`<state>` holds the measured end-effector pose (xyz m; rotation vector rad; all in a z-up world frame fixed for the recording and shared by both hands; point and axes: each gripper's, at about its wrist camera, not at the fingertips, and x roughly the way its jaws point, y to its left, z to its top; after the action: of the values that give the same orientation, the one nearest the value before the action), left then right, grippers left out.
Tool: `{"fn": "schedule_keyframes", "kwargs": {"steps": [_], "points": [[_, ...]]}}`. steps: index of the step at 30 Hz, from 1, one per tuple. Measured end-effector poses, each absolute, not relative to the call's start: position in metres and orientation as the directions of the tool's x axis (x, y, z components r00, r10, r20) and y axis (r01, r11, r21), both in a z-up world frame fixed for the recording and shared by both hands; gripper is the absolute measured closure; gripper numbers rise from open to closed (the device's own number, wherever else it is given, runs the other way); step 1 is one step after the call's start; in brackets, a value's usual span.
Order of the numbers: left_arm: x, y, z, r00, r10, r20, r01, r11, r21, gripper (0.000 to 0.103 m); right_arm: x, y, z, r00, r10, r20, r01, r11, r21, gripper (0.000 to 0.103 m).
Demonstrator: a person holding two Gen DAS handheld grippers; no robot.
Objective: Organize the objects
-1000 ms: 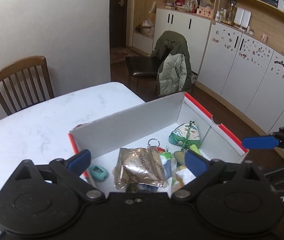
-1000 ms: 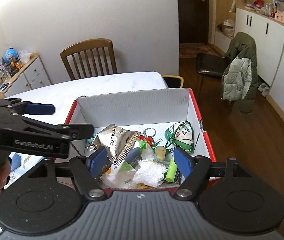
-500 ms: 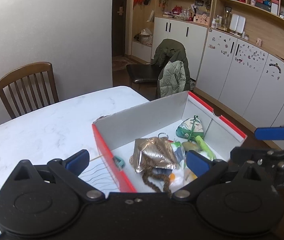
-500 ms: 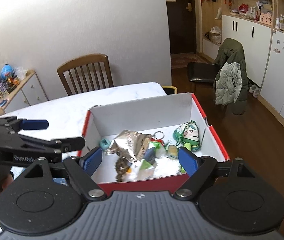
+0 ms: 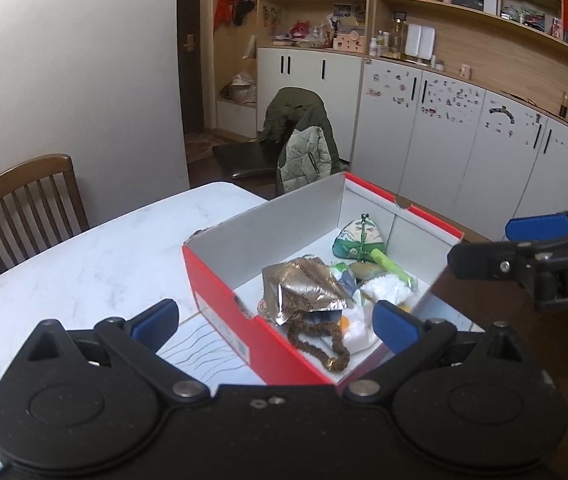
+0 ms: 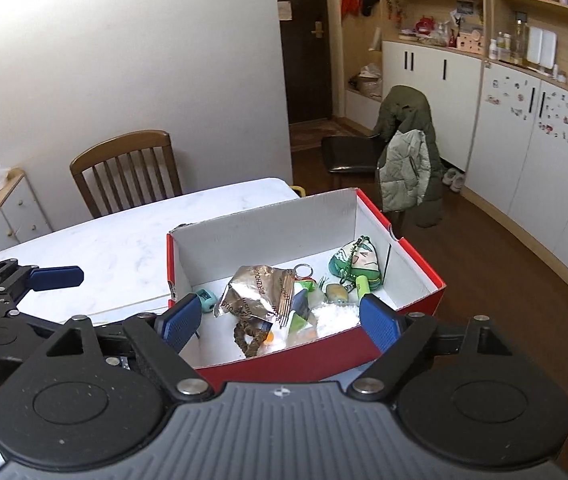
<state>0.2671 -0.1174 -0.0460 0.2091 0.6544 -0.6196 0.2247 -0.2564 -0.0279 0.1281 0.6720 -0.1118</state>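
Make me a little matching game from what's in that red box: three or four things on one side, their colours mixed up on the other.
Things:
1. crumpled foil packet
2. bead bracelet
3. marker pen
4. small sharpener

Colours:
A. bright green
B. teal
C. silvery gold
D. brown

Pairs: 1-C, 2-D, 3-A, 4-B

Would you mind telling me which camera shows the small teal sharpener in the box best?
The right wrist view: the sharpener lies in plain sight by the box's left wall. In the left wrist view, that red wall hides it.
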Motion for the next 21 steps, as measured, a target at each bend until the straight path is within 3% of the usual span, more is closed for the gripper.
{"fn": "schedule_keyframes", "kwargs": {"steps": [21], "points": [[0.268,-0.094,-0.047,0.649,-0.495,-0.577,0.613,0.79,0.012,0.001,0.24,-0.214,-0.031,0.757,-0.094,-0.646,0.13,0.992,0.008,0.017]]}}
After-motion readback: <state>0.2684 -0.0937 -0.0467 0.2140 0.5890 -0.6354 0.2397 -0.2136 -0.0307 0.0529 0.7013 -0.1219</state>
